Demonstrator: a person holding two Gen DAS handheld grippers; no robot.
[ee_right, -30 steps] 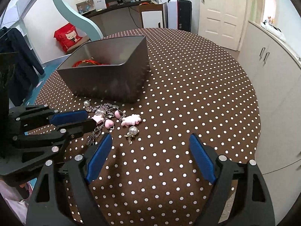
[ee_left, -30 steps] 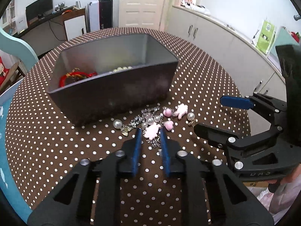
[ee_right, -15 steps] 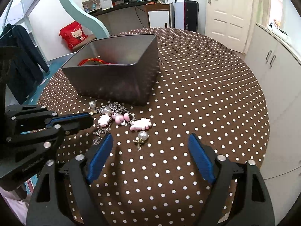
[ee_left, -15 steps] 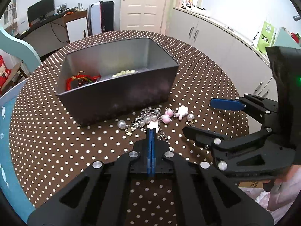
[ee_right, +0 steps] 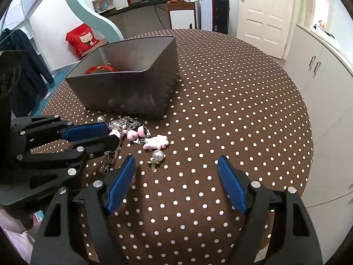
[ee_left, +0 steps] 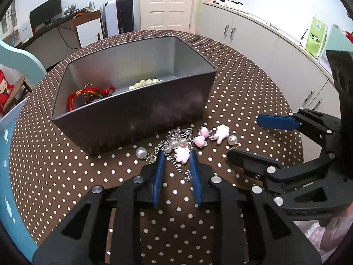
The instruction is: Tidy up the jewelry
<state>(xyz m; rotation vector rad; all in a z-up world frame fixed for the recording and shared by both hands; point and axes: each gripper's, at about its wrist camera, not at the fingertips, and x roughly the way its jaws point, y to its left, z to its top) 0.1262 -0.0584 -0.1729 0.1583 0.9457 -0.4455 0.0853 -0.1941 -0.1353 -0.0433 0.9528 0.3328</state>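
Your table [ee_left: 253,84] is round, with a brown cloth full of white dots. It fills most of both views.

Next comes the grey box [ee_left: 132,110]. In your left view it sits at about 11 o'clock from the middle. Inside it you have a red cord [ee_left: 76,97] on the left and some pale beads [ee_left: 143,82] along the near wall.

Your right gripper [ee_right: 176,161] hangs above the bare cloth, and its jaws are wide apart with nothing between them. In your left view it shows at 3 o'clock.

Your left gripper [ee_left: 176,154] points down at the charm pile. Its jaws have just been opening. Now there is a small gap, and a pink charm [ee_left: 182,153] and a bit of chain [ee_left: 176,165] lie in that gap on the cloth. The pads do not press on them.

The jewelry pile [ee_right: 132,132] lies on the cloth just in front of the box, not in it. It has silver chain, pink hearts [ee_left: 201,135], a pink paw charm [ee_right: 156,142] and round pearls [ee_left: 176,142]. One pearl [ee_right: 158,154] with a tiny cross [ee_right: 153,164] lies at 6 o'clock from the pile, near your right gripper's left finger.
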